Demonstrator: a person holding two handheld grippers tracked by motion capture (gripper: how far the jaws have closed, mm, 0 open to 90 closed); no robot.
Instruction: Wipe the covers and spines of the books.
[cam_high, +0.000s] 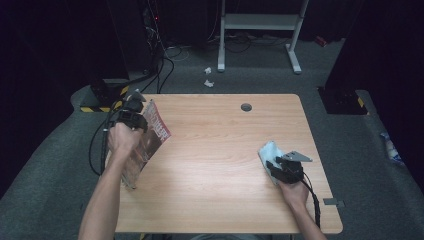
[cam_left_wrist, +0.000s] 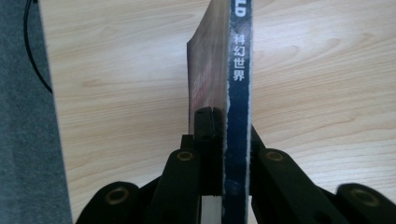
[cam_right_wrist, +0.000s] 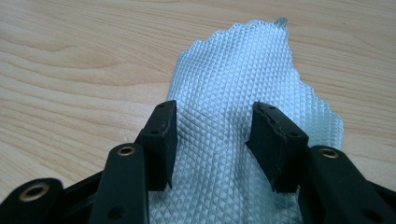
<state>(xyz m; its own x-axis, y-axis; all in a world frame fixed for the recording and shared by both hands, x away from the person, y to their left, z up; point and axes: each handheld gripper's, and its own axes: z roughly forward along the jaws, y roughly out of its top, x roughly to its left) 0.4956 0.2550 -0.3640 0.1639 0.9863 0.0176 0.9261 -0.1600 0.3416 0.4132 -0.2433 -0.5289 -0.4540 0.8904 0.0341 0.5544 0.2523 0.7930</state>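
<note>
The left gripper (cam_left_wrist: 219, 116) clamps a magazine (cam_high: 150, 140) by its spine above the tabletop (cam_high: 220, 150) left edge, so it may slip, while the right gripper (cam_right_wrist: 212, 140) stands wide over the cloth (cam_right_wrist: 243, 93).

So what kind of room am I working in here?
Probably a lab or recording workspace, not a home: a bare wooden table on grey carpet, dark surroundings, loose cables by equipment at the back, and a metal desk frame beyond.
</note>
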